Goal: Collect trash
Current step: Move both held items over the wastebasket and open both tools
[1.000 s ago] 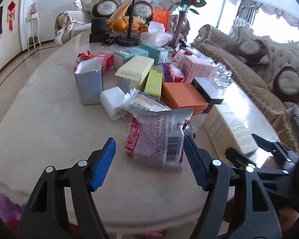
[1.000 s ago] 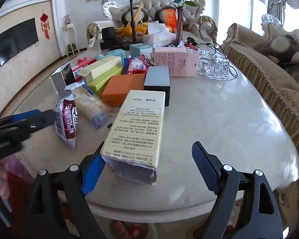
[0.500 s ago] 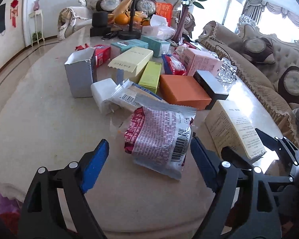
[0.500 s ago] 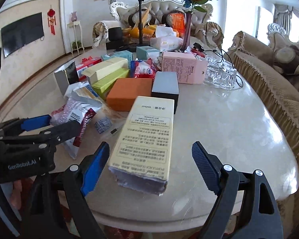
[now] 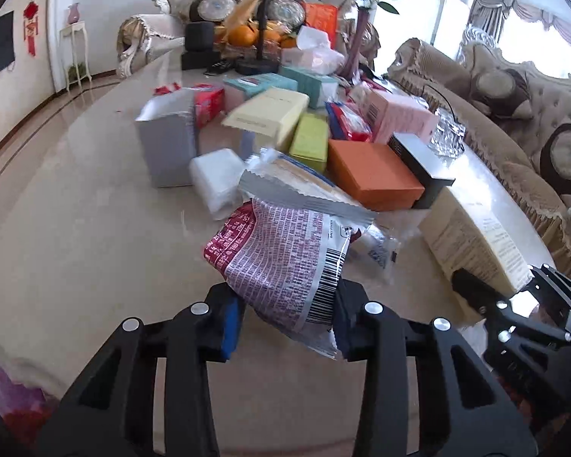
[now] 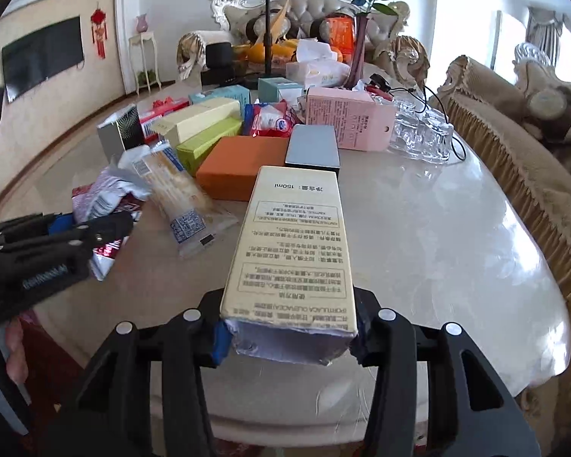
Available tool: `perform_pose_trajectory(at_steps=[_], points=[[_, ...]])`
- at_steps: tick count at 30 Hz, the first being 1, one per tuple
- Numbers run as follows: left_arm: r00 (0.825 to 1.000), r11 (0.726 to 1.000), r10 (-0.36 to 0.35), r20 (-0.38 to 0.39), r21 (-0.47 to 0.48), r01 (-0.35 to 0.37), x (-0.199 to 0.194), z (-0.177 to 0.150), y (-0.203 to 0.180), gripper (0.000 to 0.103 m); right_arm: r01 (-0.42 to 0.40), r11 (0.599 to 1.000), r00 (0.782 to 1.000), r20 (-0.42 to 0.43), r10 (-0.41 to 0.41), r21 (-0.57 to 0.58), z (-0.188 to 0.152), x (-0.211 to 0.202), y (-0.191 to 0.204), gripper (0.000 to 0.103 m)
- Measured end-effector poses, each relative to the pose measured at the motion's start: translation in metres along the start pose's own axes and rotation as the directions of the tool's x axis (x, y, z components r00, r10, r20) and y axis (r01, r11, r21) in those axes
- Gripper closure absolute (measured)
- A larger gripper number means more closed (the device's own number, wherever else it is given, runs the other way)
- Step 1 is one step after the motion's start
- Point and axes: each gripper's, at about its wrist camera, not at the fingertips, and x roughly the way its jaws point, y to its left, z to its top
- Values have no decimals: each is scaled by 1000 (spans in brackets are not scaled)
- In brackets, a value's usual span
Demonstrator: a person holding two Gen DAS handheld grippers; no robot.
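Observation:
My left gripper [image 5: 285, 320] is shut on a red and silver snack wrapper [image 5: 285, 262] at the near edge of the marble table [image 5: 76, 228]. The wrapper also shows in the right wrist view [image 6: 102, 198], with the left gripper [image 6: 57, 240] around it. My right gripper [image 6: 289, 335] is shut on the near end of a long cream box [image 6: 293, 247] with printed text. That box also shows in the left wrist view [image 5: 472, 240], with the right gripper [image 5: 514, 304] at its end. A clear biscuit packet [image 6: 179, 194] lies between the two.
Several boxes crowd the table's middle: orange [image 6: 240, 163], dark grey [image 6: 312, 144], green [image 6: 205, 144], pale yellow [image 6: 198, 118], pink [image 6: 346, 114], silver [image 5: 167, 144]. Glasses [image 6: 422, 133], a rose vase [image 6: 361, 49], tissues and fruit stand farther back. A sofa [image 6: 533, 175] runs along the right.
Both grippers have closed from wide open. The left one has shut on the snack wrapper, the right one on the cream box's near end. Both moved forward.

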Motion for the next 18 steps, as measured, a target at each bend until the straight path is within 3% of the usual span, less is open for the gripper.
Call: perform_pose_trajectory(at_steps=[8,12,15,18], points=[[999,998,-44,31,-48,45,-48,-7,34,64,-78,997,997,29,77,17,1,-35,4,58],[996,997,-74,41,11,73,-88,-30,40,64,-172,985,985,11,173,-12,-17,-70,16,58],[995,993,-98,-18,64,99,-104,-62,37,64,-222,974,975,-35,221,-36,-39,-91,28,58],[986,989,-110,-128,80,121,-100,-102,34,64,-275,961,956,-114,269,-40,-70,-106,42,58]])
